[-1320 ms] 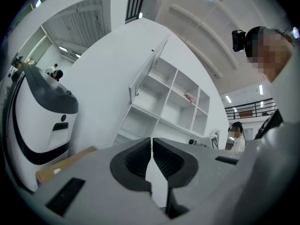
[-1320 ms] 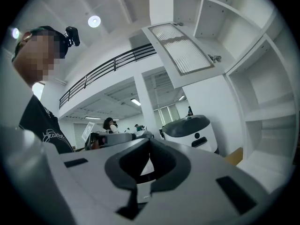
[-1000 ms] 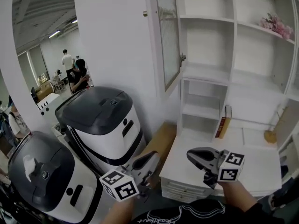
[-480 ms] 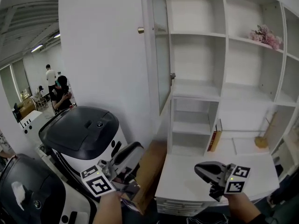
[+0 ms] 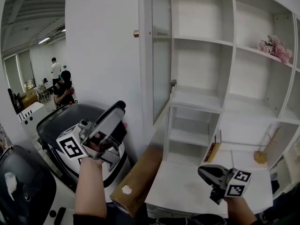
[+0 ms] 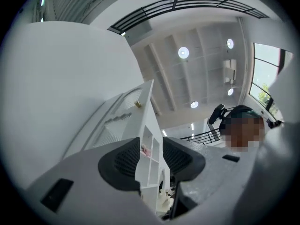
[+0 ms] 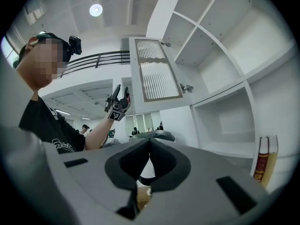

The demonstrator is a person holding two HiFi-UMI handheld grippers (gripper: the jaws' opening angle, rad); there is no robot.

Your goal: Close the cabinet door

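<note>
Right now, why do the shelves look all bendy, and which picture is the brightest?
Head view: the wide lens bends the straight shelves, and the light is soft and even. Left gripper view: it is a round picture with dark corners, and it is the brightest because the ceiling lights glare white. Right gripper view: the same bulge makes the cabinet door lean.

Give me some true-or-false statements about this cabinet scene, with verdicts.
1. The cabinet door stands open. True.
2. The left gripper grips the door. False: its jaws have just been opening, stand apart and hold nothing.
3. The right gripper is shut and empty. True.
4. The flowers sit on the lowest shelf. False: they sit on an upper shelf.
5. The book lies flat. False: it stands on end.
</note>
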